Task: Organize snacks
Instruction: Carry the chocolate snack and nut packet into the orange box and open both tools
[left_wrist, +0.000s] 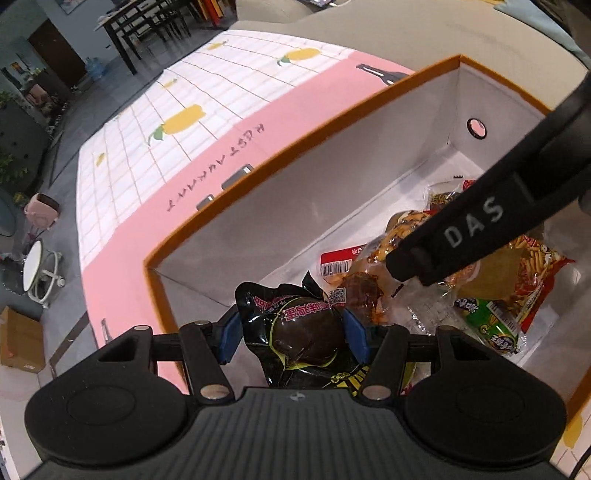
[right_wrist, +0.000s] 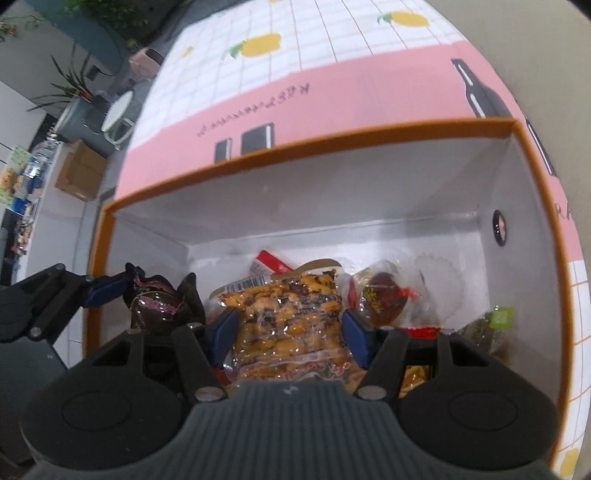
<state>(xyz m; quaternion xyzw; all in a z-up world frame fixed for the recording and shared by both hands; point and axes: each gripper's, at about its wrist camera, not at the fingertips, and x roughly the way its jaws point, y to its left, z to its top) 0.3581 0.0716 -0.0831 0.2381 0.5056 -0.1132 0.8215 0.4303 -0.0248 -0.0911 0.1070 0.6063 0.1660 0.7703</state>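
An orange-rimmed box with white inner walls (left_wrist: 295, 206) (right_wrist: 332, 206) holds several snack packets. My left gripper (left_wrist: 293, 334) is shut on a black packet with a dark round snack (left_wrist: 299, 332) and holds it over the box's near left corner; this packet also shows in the right wrist view (right_wrist: 159, 306). My right gripper (right_wrist: 288, 332) is shut on a clear packet of orange-brown snacks (right_wrist: 288, 325) above the box's middle. The right gripper's black body (left_wrist: 480, 221) crosses the left wrist view over the snacks.
The box stands on a pink and white checked tablecloth (left_wrist: 177, 122) (right_wrist: 295, 55) with lemon prints. In the box lie a red chips bag (left_wrist: 532, 273), a green packet (left_wrist: 491, 325) and a clear wrapped dark cake (right_wrist: 384, 299). Beyond the table are chairs, a cardboard box (right_wrist: 79, 171) and plants.
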